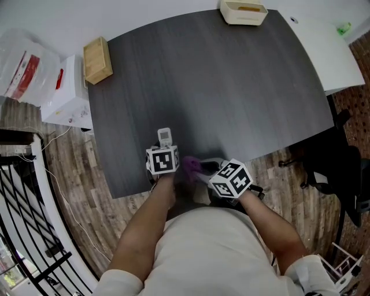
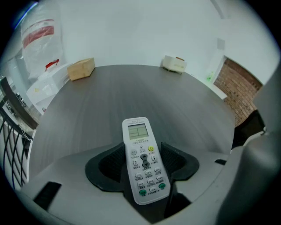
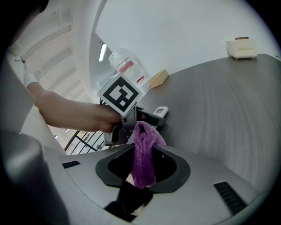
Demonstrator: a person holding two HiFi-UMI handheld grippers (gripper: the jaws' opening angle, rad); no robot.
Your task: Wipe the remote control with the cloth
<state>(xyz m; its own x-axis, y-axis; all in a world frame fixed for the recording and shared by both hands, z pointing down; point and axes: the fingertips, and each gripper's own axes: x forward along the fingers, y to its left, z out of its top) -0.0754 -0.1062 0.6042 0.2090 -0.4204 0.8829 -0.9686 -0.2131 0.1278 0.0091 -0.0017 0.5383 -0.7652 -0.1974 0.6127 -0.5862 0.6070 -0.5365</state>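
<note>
A white remote control (image 2: 142, 159) with a small screen lies lengthwise between the jaws of my left gripper (image 2: 141, 166), which is shut on its sides. In the head view the remote control (image 1: 165, 136) sticks out past the left gripper (image 1: 163, 148) over the near edge of the dark table (image 1: 219, 87). My right gripper (image 3: 143, 163) is shut on a bunched purple cloth (image 3: 144, 151). The cloth (image 1: 191, 165) hangs just right of the left gripper, close behind the remote control (image 3: 160, 111) and apart from it.
A wooden box (image 1: 97, 59) sits at the table's far left corner and a cream tray (image 1: 243, 11) at its far edge. Left of the table are a white box (image 1: 66, 95), a plastic bag (image 1: 23, 69) and black railings (image 1: 23, 231). A black chair (image 1: 338, 167) stands to the right.
</note>
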